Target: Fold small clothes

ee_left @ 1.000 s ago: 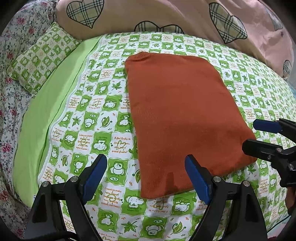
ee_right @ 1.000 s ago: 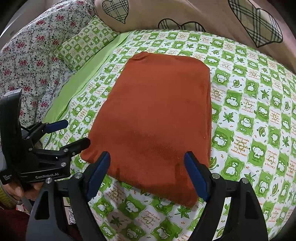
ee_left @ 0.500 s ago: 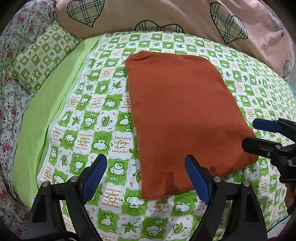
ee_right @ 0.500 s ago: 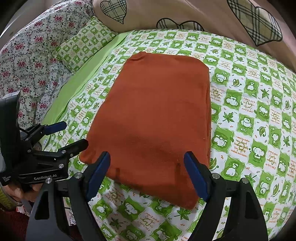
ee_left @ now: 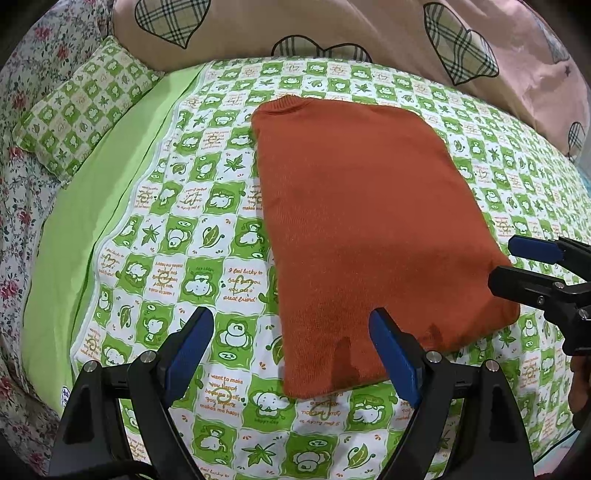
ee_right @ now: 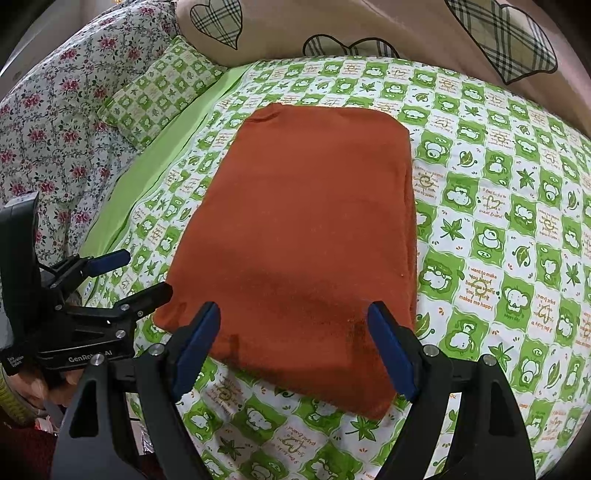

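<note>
I hold my left gripper (ee_left: 291, 352) and right gripper (ee_right: 293, 347) spread wide, empty, at the near hem of the rust-orange sweater (ee_left: 365, 236), which lies flat mid-bedspread (ee_left: 207, 236), positioned for pinching both near corners.

green-checked bed (ee_left: 207, 229) carries a folded rust sweater (ee_left: 365, 229) and pillow (ee_left: 77, 114).

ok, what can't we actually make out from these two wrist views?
- Orange sweater: sleeves and underside hidden by its own folded top layer, both views.
- Sweater's near edge: part hidden behind the right gripper fingers, right wrist view.
- Left gripper: handle and hand cut off by the bottom edge, left wrist view.
- Heart-print duvet: cut off by the top edge, both views.
- Writing on the green checked bedsheet: mostly too small and distorted to read.
</note>
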Available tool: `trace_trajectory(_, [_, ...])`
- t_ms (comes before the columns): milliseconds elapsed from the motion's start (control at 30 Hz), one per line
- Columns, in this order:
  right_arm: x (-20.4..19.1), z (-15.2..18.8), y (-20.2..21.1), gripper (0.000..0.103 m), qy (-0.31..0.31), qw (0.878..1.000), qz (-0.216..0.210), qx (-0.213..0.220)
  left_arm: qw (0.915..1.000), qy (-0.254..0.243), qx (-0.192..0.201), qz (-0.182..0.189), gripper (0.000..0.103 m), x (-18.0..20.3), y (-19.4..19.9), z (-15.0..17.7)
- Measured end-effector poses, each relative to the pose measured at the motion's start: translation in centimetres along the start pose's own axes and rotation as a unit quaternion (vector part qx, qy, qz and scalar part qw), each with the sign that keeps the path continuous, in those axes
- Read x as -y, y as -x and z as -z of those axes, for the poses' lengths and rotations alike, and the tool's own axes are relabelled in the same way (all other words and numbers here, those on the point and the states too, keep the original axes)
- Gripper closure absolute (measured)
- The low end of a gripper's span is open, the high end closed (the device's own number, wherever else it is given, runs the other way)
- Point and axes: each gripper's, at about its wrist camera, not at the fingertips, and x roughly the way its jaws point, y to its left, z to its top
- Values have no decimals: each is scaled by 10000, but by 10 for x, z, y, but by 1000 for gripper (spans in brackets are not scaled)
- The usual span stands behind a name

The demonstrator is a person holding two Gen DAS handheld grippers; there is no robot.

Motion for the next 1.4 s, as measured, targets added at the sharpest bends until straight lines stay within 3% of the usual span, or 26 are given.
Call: trace_trajectory(1400, [-2, -6, 1, 21, -5, 10000, 1, 51, 10000, 39, 63, 19, 16, 2, 1, -6])
